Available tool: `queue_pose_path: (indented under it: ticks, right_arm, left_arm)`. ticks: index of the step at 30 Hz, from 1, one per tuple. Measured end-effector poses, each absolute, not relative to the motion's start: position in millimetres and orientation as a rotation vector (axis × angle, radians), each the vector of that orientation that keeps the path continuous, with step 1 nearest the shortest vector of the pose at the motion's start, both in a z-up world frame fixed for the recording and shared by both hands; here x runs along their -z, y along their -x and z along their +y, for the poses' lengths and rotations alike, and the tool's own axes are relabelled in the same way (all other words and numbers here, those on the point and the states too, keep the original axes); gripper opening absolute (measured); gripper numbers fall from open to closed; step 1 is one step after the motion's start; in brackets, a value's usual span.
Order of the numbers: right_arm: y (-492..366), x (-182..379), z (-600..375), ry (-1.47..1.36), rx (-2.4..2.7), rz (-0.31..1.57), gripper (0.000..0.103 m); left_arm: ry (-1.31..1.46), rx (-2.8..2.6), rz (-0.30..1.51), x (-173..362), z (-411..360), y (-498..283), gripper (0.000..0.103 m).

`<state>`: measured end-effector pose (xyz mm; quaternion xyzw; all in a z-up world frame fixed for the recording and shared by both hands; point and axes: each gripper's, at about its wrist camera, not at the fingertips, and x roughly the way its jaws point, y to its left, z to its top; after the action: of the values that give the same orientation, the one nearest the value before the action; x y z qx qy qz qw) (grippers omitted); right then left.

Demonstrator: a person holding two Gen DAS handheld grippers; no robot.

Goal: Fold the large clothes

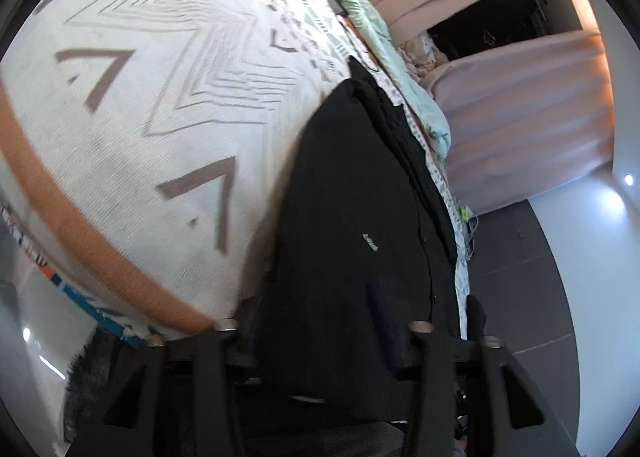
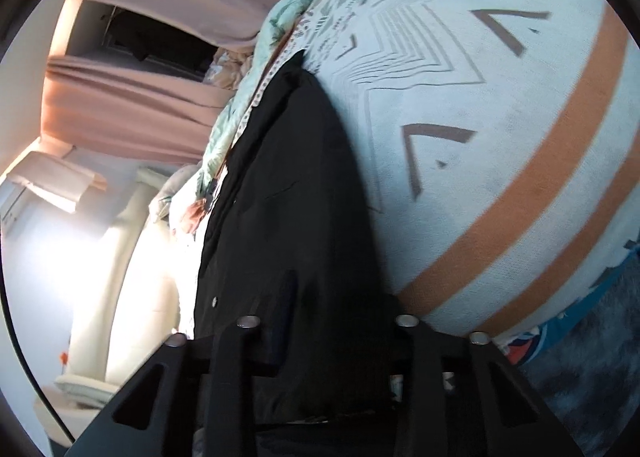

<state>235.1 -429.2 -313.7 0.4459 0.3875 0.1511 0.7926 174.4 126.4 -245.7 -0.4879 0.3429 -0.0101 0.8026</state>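
Between the jaws of the left gripper (image 1: 324, 327) and of the right gripper (image 2: 327, 323), each closed on its near hem, lies the black buttoned shirt (image 1: 352, 193), stretched away across the patterned bedspread (image 1: 160, 105). It looks soft, light and limp, best held at the hem corners. Beyond, a crumpled mint quilt (image 1: 416, 97) crowds the far edge; pink curtains (image 1: 520, 105) hang behind.

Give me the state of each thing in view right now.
Black garment: laid flat on the bed, near edge between both tongs.
Left tongs: shut on the garment's edge.
Right tongs: shut on the garment's edge.
Patterned bedspread: spread flat.
Pink curtains: partly open.
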Motion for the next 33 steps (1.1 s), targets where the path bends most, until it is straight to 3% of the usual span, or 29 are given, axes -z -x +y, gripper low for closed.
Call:
queue_pose_path:
  ticks: [3,8,19,33]
  right_arm:
    - [-229,315,-430,-0.984,-0.338,0.815,0.011]
    - [-214,292,-427,-0.951,-0.358,0.766,0.006]
    - [-175,238,-428,-0.96,-0.401,0.717,0.006]
    - [-135,231,-435,-0.913,-0.387,0.76,0.006]
  left_arm:
    - [1.102,0.038,0.716,251,133,-166,0.013]
    - [1.065,0.048,0.647,227,131,-146,0.008]
    - [1.06,0.094,0.585,193,133,-99,0.007]
    - [1.078,0.113,0.558,185,133,-55,0.007]
